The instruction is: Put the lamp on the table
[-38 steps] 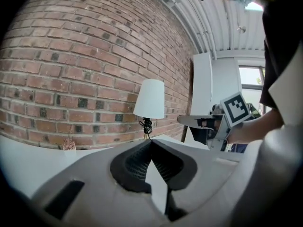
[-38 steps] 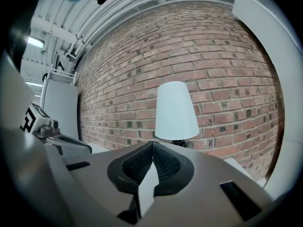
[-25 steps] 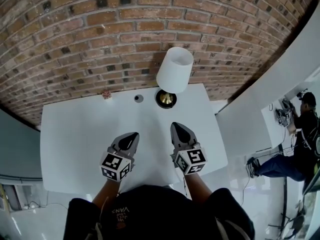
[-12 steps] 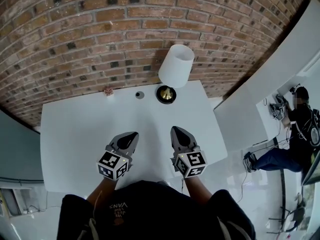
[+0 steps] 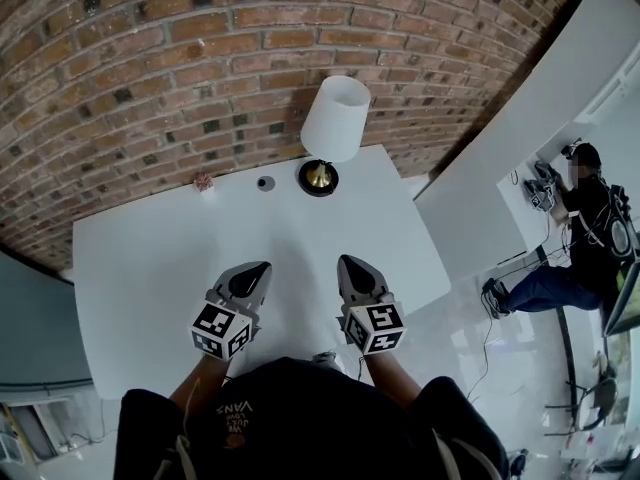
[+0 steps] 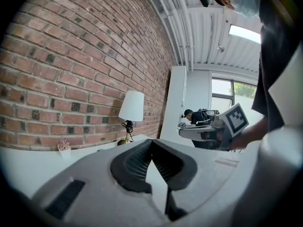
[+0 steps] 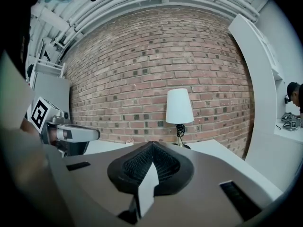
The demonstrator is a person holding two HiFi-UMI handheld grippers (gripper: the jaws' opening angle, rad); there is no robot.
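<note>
The lamp (image 5: pixel 334 120), with a white shade, brass stem and black round base, stands upright at the far edge of the white table (image 5: pixel 140 268), close to the brick wall. It shows too in the left gripper view as the lamp (image 6: pixel 131 106) and in the right gripper view as the lamp (image 7: pixel 179 107). My left gripper (image 5: pixel 256 270) and right gripper (image 5: pixel 352 264) hover side by side over the table's near half, well short of the lamp. Both are shut with nothing between the jaws.
A small pink thing (image 5: pixel 203 181) and a small dark round object (image 5: pixel 265 182) sit at the table's far edge, left of the lamp. A white partition (image 5: pixel 520 118) stands to the right. Beyond it a person (image 5: pixel 575 238) works at a counter.
The view has shifted slightly, so the lamp and table sit a little further left and up. Both grippers stay shut and hold their places over the near half of the table.
</note>
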